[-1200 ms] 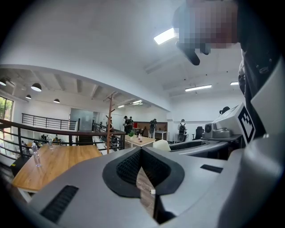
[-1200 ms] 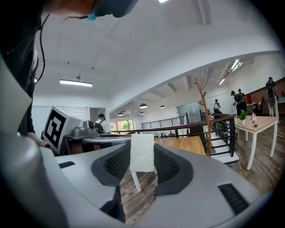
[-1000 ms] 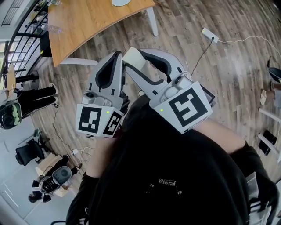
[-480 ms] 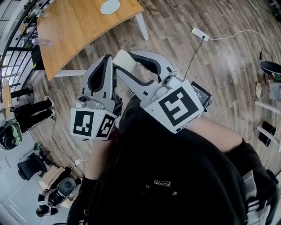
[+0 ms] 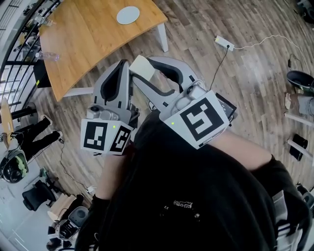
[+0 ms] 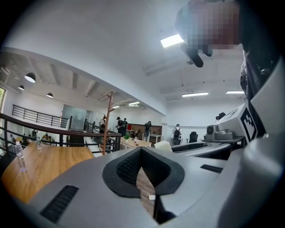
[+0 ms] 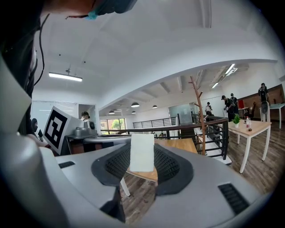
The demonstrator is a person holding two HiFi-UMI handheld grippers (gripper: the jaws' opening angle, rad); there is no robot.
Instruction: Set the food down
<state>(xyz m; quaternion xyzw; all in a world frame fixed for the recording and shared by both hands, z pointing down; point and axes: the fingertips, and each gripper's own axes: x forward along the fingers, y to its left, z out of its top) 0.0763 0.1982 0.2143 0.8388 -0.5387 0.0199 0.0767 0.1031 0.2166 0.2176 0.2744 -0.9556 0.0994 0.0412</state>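
The pale slab of food (image 7: 142, 152) is clamped in the right gripper (image 5: 142, 67), above the floor and not yet set down. The wooden table (image 5: 83, 44) and its plate (image 5: 127, 14) lie at eleven o'clock. The left gripper (image 5: 125, 64) is closed on nothing.

floor (image 5: 255, 63): wood planks | table (image 5: 88, 44): wooden, white legs | railing (image 6: 76, 132): black | ceiling (image 6: 89, 44): white, strip lights (image 6: 172, 40)

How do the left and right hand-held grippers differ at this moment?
The right hand-held gripper clamps a pale rectangular food block; the left hand-held gripper holds nothing. The right's jaws stand apart around the block; the left's meet at the tips. Both point toward the wooden table.
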